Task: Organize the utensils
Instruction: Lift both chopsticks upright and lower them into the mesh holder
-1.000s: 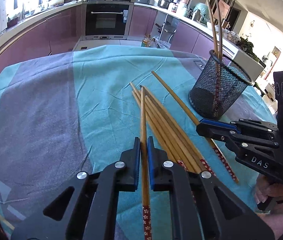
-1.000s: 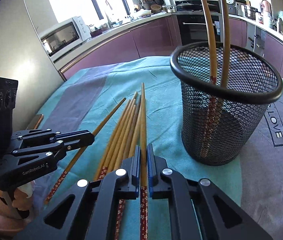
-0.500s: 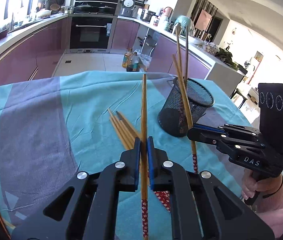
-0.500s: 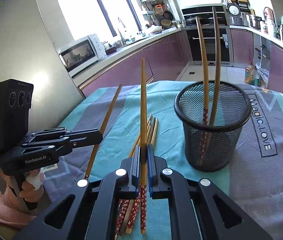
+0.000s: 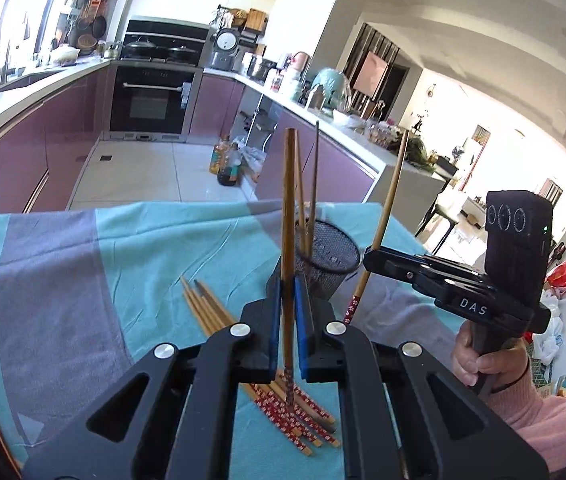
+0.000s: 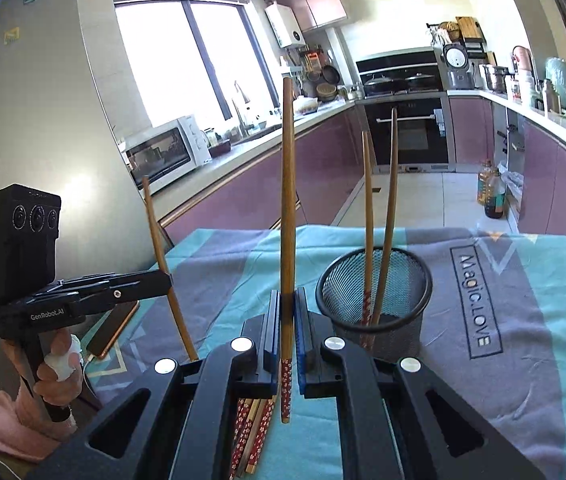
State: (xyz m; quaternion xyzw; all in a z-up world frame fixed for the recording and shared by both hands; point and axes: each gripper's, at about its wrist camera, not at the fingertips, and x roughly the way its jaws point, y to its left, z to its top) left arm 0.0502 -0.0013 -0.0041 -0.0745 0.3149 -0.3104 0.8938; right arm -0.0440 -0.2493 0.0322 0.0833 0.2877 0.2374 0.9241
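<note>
My left gripper [image 5: 288, 312] is shut on a wooden chopstick [image 5: 288, 216] and holds it upright above the table. My right gripper [image 6: 288, 324] is shut on another chopstick [image 6: 288, 184], also upright. The right gripper shows in the left wrist view [image 5: 367, 260] with its chopstick [image 5: 387, 200]; the left gripper shows in the right wrist view [image 6: 167, 280] with its chopstick [image 6: 159, 248]. A black mesh holder [image 6: 375, 304] [image 5: 329, 256] stands on the table with two chopsticks [image 6: 387, 216] in it. Several chopsticks [image 5: 219, 316] lie loose on the cloth.
A teal and grey cloth [image 6: 503, 320] covers the table [image 5: 63, 280]. A phone [image 6: 113, 330] lies near the left edge in the right wrist view. Kitchen counters and an oven [image 5: 151, 100] stand behind.
Both grippers have risen further above the table, each with its chopstick tilted more upright. The holder and the loose chopsticks now look smaller and lower.
</note>
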